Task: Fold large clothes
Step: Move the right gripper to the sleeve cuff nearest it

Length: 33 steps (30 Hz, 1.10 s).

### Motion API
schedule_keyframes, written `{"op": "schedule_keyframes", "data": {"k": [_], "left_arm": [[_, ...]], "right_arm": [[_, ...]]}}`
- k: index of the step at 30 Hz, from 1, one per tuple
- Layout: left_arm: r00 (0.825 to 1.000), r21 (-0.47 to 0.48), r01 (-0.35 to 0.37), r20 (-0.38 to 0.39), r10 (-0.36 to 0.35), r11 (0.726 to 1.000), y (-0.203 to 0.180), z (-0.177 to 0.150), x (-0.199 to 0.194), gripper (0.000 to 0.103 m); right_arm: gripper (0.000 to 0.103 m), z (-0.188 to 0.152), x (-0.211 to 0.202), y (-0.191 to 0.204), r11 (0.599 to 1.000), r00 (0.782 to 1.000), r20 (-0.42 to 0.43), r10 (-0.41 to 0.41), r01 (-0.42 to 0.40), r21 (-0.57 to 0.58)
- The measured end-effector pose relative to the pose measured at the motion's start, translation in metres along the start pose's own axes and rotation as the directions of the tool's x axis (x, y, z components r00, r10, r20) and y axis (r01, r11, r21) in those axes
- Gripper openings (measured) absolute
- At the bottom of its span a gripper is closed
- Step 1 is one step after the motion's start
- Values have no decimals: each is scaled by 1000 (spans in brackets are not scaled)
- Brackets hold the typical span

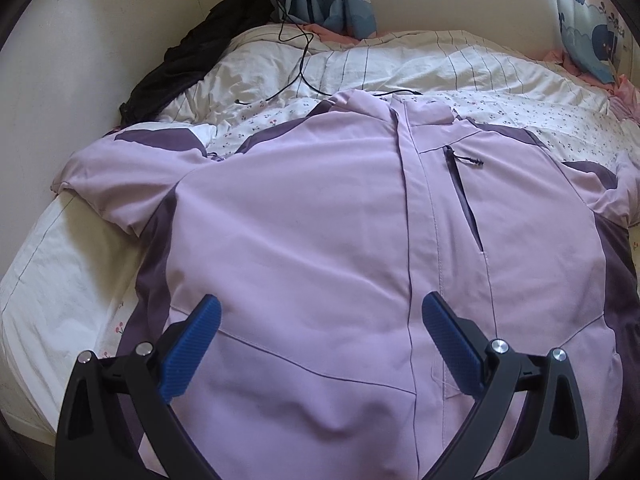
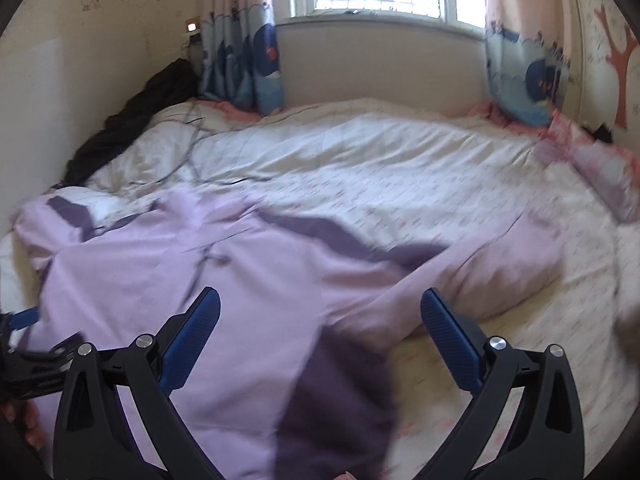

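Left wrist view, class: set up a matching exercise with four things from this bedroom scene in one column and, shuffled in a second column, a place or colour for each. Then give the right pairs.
Things:
1. jacket
2. black garment
3. cable
4. gripper pads

Places or colours:
A. heaped in the far left corner against the wall
B. blue, set wide apart
C. lilac with dark purple panels, spread front up on the bed
D. thin and black, trailing from the wall over the striped bedding

Pairs: 1-C, 2-A, 3-D, 4-B
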<state>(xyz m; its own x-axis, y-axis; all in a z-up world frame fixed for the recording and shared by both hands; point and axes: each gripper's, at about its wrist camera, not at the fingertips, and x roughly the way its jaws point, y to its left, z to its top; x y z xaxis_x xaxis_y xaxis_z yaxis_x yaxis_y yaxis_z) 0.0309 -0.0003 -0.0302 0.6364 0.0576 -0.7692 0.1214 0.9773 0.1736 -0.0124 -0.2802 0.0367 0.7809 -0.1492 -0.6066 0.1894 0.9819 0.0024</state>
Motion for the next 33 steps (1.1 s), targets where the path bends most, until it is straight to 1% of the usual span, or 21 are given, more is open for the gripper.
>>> {"op": "schedule_keyframes", "data": {"k": [2, 5, 8, 10, 11, 12, 14, 16, 18, 19, 20, 21, 22, 23, 24, 25, 26, 27, 30, 32, 33], "left_arm": [[1000, -3, 5, -2, -5, 1000, -1, 0, 1, 97], [1000, 2, 1, -4, -1, 1000, -4, 1, 3, 97], [1000, 9, -4, -8, 5, 1000, -8, 1, 6, 97], [1000, 17, -8, -10, 9, 1000, -11, 2, 8, 97], [1000, 19, -10, -12, 10, 1000, -12, 3, 9, 97], [1000, 21, -10, -15, 10, 1000, -13, 3, 10, 97], [1000, 27, -3, -16, 3, 1000, -16, 3, 10, 97], [1000, 34, -4, -15, 4, 999, -19, 3, 10, 97], [1000, 38, -5, -15, 6, 999, -19, 2, 10, 97], [1000, 36, -5, -18, 6, 999, -20, 1, 11, 97], [1000, 33, -2, -22, 3, 999, -19, 1, 11, 97], [1000, 29, 2, -26, -1, 1000, -19, 0, 12, 97], [999, 21, 11, -32, -10, 1000, -17, -1, 12, 97], [999, 10, 21, -35, -20, 1000, -16, -1, 12, 97], [999, 4, 26, -36, -26, 1000, -15, -2, 11, 97], [999, -8, 33, -36, -33, 999, -13, -1, 11, 97], [999, -16, 37, -34, -38, 999, -13, 0, 11, 97], [999, -22, 41, -33, -42, 999, -12, 0, 11, 97], [998, -11, 43, -39, -43, 999, -16, 1, 13, 97], [999, 6, 31, -40, -31, 999, -20, 2, 16, 97], [999, 14, 24, -42, -23, 1000, -21, 2, 17, 97]], "right_arm": [[97, 23, 13, -25, 996, 996, -5, -93, 93, -15], [97, 51, 53, -71, 977, 974, -79, -213, 213, -16], [97, 52, 105, -116, 957, 934, -220, -283, 289, -2], [97, 40, 127, -138, 935, 892, -289, -349, 351, -45], [97, 31, 131, -152, 929, 876, -320, -360, 368, -36], [97, 24, 128, -163, 927, 874, -330, -356, 376, -2], [97, -2, 101, -196, 916, 887, -331, -320, 380, 132], [97, -37, 74, -217, 902, 896, -340, -284, 370, 223], [97, -72, 50, -227, 892, 894, -368, -255, 364, 268], [97, -88, 35, -232, 888, 904, -357, -235, 349, 300], [97, -93, 22, -235, 885, 919, -329, -215, 326, 333], [97, -91, 15, -236, 884, 928, -310, -209, 314, 345], [97, -78, 7, -236, 888, 940, -270, -210, 299, 349], [97, -59, 6, -233, 895, 942, -249, -226, 302, 330], [97, -45, 8, -229, 902, 942, -240, -237, 305, 307], [97, -13, 21, -216, 921, 937, -243, -251, 308, 238], [97, 9, 35, -204, 932, 931, -253, -264, 313, 181], [97, 33, 56, -191, 938, 921, -261, -289, 326, 114], [97, 70, 129, -163, 933, 883, -323, -342, 360, -6], [97, 72, 178, -155, 925, 847, -385, -367, 375, -58], [97, 68, 201, -155, 917, 818, -422, -390, 387, -98]]}}
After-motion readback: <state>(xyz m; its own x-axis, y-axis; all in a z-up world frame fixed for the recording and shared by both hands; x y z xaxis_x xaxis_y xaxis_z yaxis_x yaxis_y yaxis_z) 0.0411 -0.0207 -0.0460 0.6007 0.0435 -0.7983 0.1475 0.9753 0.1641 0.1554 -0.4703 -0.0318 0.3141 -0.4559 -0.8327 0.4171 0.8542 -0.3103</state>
